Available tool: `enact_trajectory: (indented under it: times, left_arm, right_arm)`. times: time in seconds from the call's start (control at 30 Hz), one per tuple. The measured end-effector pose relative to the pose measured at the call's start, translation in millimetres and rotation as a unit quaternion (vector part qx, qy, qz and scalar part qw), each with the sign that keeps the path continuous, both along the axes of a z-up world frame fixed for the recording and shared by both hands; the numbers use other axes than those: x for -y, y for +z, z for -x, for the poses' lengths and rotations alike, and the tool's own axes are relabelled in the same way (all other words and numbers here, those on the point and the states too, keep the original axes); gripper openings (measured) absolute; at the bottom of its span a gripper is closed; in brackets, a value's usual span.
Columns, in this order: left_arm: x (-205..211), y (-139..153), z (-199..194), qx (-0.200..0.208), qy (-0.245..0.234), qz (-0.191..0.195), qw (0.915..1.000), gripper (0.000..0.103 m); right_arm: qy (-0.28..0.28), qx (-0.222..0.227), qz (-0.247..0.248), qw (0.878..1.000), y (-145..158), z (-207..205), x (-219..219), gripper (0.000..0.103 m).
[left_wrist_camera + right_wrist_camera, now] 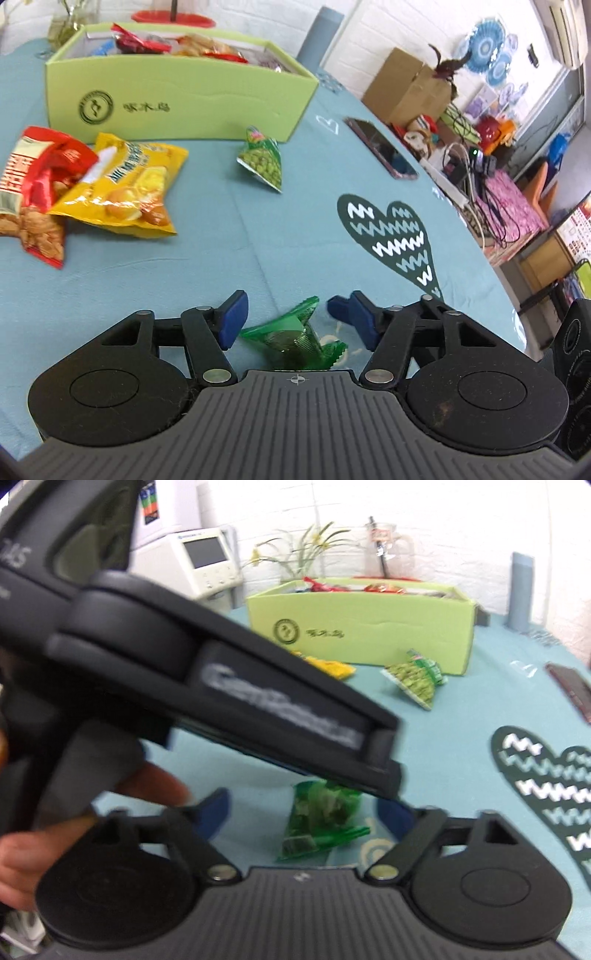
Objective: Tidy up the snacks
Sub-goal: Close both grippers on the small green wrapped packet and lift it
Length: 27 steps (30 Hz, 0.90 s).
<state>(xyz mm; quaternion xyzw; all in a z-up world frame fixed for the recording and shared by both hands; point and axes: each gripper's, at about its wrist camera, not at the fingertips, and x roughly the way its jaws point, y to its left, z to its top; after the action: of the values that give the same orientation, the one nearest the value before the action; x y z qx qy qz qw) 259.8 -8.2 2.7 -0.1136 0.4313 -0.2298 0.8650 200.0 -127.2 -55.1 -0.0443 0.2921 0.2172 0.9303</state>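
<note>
A small clear-green snack packet [295,339] lies on the teal tablecloth between the fingers of my open left gripper [286,314], untouched by either pad. It also shows in the right wrist view [321,819], between the blue pads of my open right gripper [306,812]. The body of the left gripper [221,686] crosses that view just above the packet, a hand holding it. A light green box [177,99] holding several snacks stands at the far side. A green pea packet [262,160], a yellow bag [125,184] and a red bag [33,192] lie in front of it.
A phone [380,147] lies near the table's right edge. A dark heart print [395,236] marks the cloth. A grey cylinder [521,590], a glass jug [388,550] and a plant [303,550] stand behind the box. Clutter and cardboard boxes lie beyond the table.
</note>
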Motion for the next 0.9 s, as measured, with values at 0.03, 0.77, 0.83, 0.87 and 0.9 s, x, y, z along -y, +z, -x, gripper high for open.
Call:
enact_trajectory:
  times: [0.03, 0.77, 0.83, 0.87, 0.9]
  left_arm:
    - [-2, 0, 0, 0.002, -0.001, 0.003, 1.0, 0.054]
    - [-28, -13, -3, -0.027, -0.032, 0.065, 0.997, 0.052]
    - [-20, -21, -4, -0.041, -0.039, 0.06, 0.9966, 0.041]
    - [-18, -22, -2, -0.035, -0.04, 0.06, 0.9968, 0.035]
    - [-17, -23, -1, -0.035, -0.042, 0.057, 0.9968, 0.021]
  right_arm:
    - [-0.005, -0.003, 0.0, 1.0, 0, -1, 0, 0.094]
    - [-0.013, 0.006, 0.013, 1.0, -3, 5, -3, 0.101]
    - [-0.014, 0.005, 0.023, 1.0, -4, 6, -3, 0.092]
    - [-0.017, 0.001, 0.029, 0.999, -5, 6, -1, 0.052]
    - [-0.021, 0.004, 0.026, 0.999, -5, 7, 1, 0.052]
